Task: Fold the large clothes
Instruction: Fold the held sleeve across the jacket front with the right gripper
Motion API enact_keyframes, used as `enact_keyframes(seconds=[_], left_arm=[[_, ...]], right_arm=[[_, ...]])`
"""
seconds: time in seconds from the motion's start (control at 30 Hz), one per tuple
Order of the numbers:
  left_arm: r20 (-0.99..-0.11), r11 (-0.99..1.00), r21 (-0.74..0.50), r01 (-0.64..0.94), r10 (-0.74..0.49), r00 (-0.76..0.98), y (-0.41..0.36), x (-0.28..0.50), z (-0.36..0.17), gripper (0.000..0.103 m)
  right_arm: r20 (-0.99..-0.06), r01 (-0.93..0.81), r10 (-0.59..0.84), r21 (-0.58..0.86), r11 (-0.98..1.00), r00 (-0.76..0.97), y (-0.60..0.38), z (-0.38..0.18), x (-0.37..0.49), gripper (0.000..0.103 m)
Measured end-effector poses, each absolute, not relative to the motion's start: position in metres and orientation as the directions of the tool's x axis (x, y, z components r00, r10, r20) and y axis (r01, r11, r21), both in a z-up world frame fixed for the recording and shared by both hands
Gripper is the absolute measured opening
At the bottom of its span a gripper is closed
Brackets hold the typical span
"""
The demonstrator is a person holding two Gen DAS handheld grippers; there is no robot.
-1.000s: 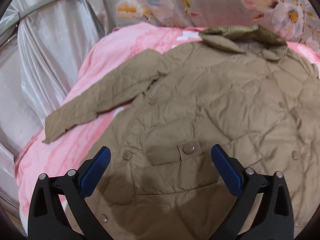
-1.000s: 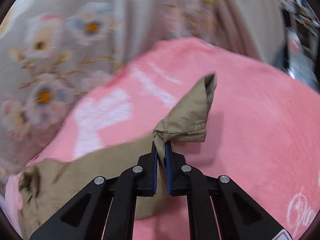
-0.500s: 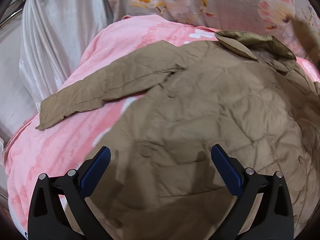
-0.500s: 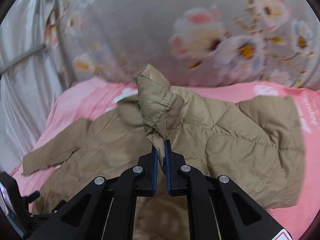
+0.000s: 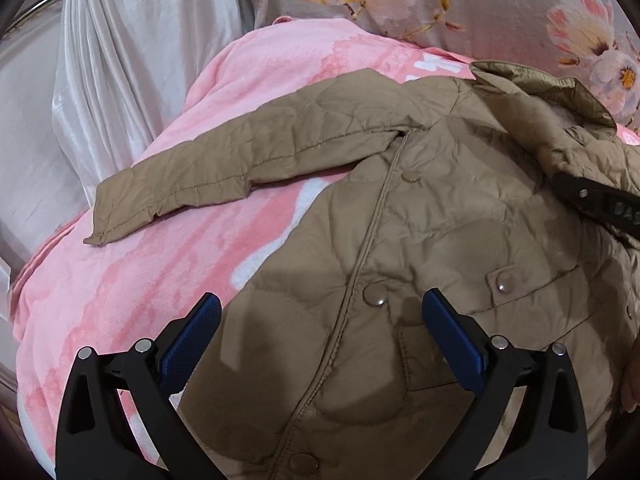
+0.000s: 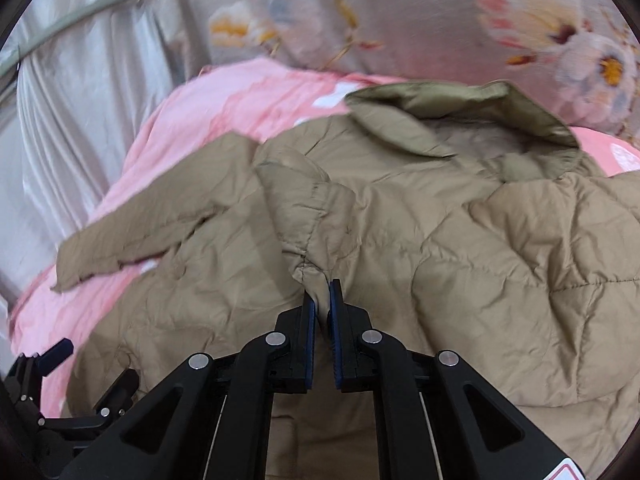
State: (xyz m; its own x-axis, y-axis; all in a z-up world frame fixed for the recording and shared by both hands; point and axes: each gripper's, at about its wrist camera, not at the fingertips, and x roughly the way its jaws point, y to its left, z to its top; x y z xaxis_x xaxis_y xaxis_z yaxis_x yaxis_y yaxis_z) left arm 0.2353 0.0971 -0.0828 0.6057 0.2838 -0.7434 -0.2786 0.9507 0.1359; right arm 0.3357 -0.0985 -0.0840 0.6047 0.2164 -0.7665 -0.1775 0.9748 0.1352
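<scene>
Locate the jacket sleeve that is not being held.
In the left wrist view, the free sleeve lies stretched out on the pink blanket, left of the jacket body.

A pink blanket (image 5: 168, 280) covers the bed. Behind hangs a floral curtain (image 5: 480, 4). Silvery satin drapes (image 5: 120, 60) hang at left.

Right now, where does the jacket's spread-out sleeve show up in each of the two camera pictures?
Left wrist view: the spread-out sleeve lies across the upper left, on the pink blanket, cuff pointing lower left.
Right wrist view: the same sleeve is at the left middle, blurred, cuff toward the left edge.
Shared landmark: the jacket collar, upper right in the left view, top centre-right in the right view.
</scene>
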Motion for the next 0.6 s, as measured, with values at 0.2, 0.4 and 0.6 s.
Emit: enact_keyframes(seconds=[0.2, 0.4, 0.6], left_arm=[[-0.739, 0.97, 0.074, -0.233, 0.21, 0.64, 0.092, 0.238, -0.064, 0.098], [-0.732, 0.986, -0.098, -0.135, 0.02, 0.681, 0.071, 0.252, -0.033, 0.098], [-0.776, 0.959, -0.274, -0.078, -0.172, 0.607, 0.045, 0.295, -0.043, 0.098]], right_arm=[[-0.735, -0.228, 0.274, 0.165, 0.959, 0.621, -0.108, -0.047, 0.301, 0.048], [-0.584, -0.137, 0.277, 0.272, 0.952, 0.763, -0.194, 0.004, 0.241, 0.08], [-0.642, 0.163, 0.139, 0.388, 0.907, 0.754, -0.312, -0.034, 0.231, 0.08]])
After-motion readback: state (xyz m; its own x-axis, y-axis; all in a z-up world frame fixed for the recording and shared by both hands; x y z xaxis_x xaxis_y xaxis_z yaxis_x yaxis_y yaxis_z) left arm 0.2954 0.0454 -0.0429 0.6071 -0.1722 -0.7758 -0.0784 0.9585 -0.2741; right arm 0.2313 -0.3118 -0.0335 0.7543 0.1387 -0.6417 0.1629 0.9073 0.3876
